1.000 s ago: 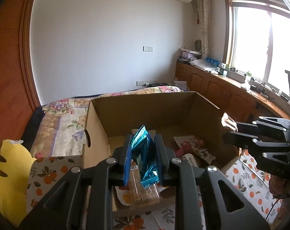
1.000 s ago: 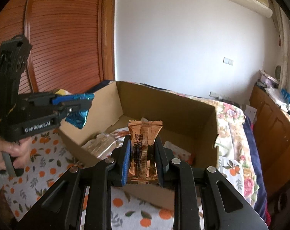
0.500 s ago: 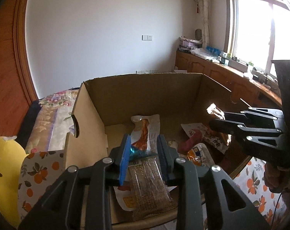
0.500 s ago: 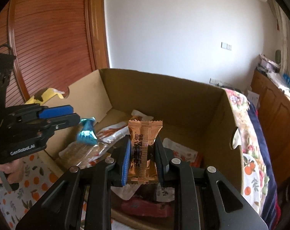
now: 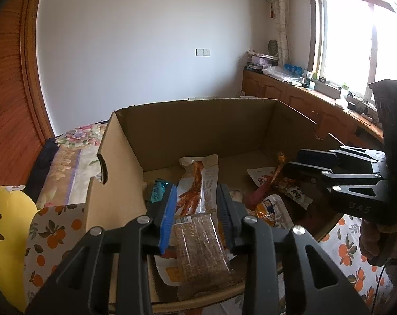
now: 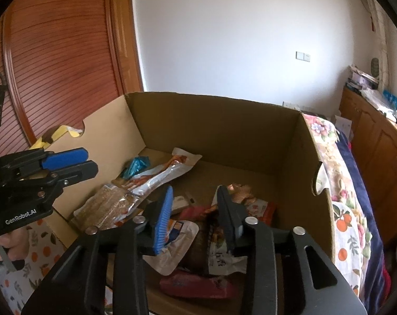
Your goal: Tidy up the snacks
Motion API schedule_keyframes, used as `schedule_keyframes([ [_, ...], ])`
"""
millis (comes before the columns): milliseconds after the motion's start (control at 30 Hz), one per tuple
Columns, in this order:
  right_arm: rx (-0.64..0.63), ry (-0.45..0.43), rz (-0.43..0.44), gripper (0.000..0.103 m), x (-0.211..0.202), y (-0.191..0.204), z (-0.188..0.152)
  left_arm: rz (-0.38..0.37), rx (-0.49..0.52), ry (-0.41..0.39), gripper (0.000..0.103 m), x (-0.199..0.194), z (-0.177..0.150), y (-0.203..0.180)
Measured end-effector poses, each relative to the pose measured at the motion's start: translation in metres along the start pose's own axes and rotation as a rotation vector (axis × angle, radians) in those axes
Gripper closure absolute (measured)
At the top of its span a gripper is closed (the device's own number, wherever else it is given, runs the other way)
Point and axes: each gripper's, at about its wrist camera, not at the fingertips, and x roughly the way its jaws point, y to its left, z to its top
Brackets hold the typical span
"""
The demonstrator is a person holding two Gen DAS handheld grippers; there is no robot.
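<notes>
An open cardboard box point(image 5: 198, 126) point(image 6: 224, 131) holds several snack packs. My left gripper point(image 5: 197, 207) point(image 6: 90, 161) hangs over the box's near left side. Its jaws are opening with nothing between them. A teal snack point(image 5: 159, 193) point(image 6: 135, 166) lies in the box just left of its blue pad. My right gripper point(image 6: 196, 210) point(image 5: 294, 160) is over the box's right side, jaws opening and empty. A copper-wrapped snack point(image 6: 240, 191) point(image 5: 278, 165) sits loose just past its right finger. A chicken-foot pack point(image 5: 198, 183) and a clear sesame bar pack point(image 5: 201, 244) lie below my left gripper.
The box stands on a cloth printed with oranges point(image 5: 353, 236). A floral bedspread point(image 6: 327, 136) lies behind it and a yellow cushion point(image 5: 4, 223) at the left. Wooden cabinets point(image 5: 303, 97) run under the window. A person's hand point(image 6: 4, 244) holds the left gripper.
Both grippers sank towards the box and opened. The teal snack left my left gripper and the copper snack left my right one; both now lie in the box.
</notes>
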Motion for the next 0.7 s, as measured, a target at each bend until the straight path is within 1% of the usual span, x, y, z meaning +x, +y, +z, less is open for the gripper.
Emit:
schedule_keyframes([
  [33,0.005,0.000,-0.004,0.054,-0.001,-0.001,0.000,0.005,0.001,-0.002,0.071,-0.002,0.000,-0.001],
  [167,0.000,-0.009,-0.019,0.048,-0.006,-0.001,-0.001,0.017,0.011,-0.011,0.071,-0.011,0.000,-0.006],
  [300,0.002,-0.028,-0.024,0.045,-0.022,0.003,0.001,0.029,0.020,-0.025,0.070,-0.029,0.002,-0.012],
  [433,-0.008,-0.048,-0.032,0.044,-0.047,0.011,0.003,0.036,0.021,-0.052,0.068,-0.060,0.004,-0.019],
  [700,-0.005,-0.096,-0.054,0.039,-0.127,0.033,-0.011,0.064,0.039,-0.089,0.064,-0.138,-0.005,-0.043],
])
